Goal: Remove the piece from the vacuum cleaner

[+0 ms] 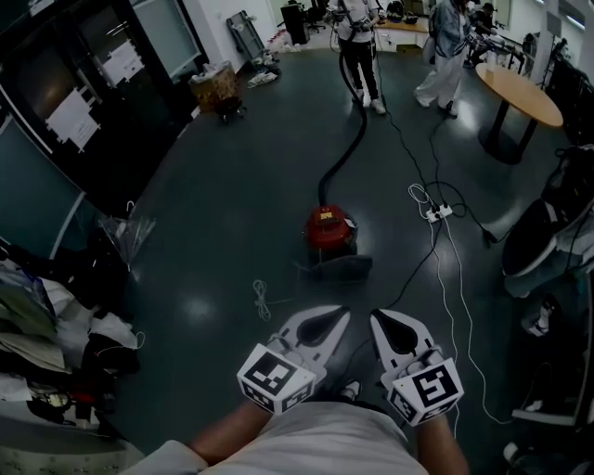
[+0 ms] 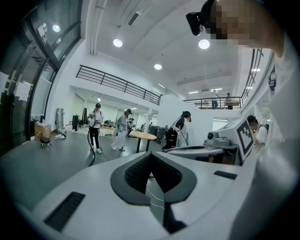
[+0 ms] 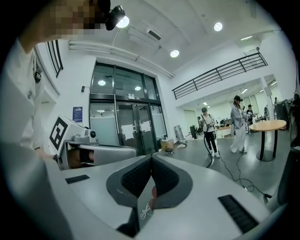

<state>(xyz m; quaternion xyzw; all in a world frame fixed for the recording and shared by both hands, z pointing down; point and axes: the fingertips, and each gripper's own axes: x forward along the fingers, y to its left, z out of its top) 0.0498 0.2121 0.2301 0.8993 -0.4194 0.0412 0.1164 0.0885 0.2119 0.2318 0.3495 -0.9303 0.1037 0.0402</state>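
the dark grey floor (image 1: 232, 213) fills most of the head view. glass doors with paper sheets (image 1: 74, 116) run down the upper left edge. a round wooden table (image 1: 520, 93) stands at the upper right. a heap of clothes and clutter (image 1: 56, 343) lies along the lower left edge. two people stand at the top of the frame. one of them (image 1: 357, 28) is at the far end of the black hose (image 1: 345, 153), and the other (image 1: 444, 56) is just right of that person.

the vacuum cleaner (image 1: 330, 229), a red canister, sits on the floor near the middle of the frame, well apart from both claws. its hose curves from the top of the canister toward the top centre. a dark base part (image 1: 336, 267) shows at the near foot of the canister.

the left gripper (image 1: 339, 315) and the right gripper (image 1: 380, 317) hang side by side at the bottom centre, close to the person's body, with their marker cubes nearest the camera. they point toward the canister and touch nothing. in the left gripper view the left gripper (image 2: 151, 154) is clenched, with its dark ribbed pad tips meeting and nothing between them. in the right gripper view the right gripper (image 3: 151, 159) is clenched the same way and is also empty.

a small box on wheels (image 1: 215, 88) stands at the upper left. a white power strip (image 1: 436, 212) lies right of the canister, with thin white cables (image 1: 445, 278) trailing down the frame. a small coil of white cord (image 1: 263, 299) lies on the floor just left of the claws.
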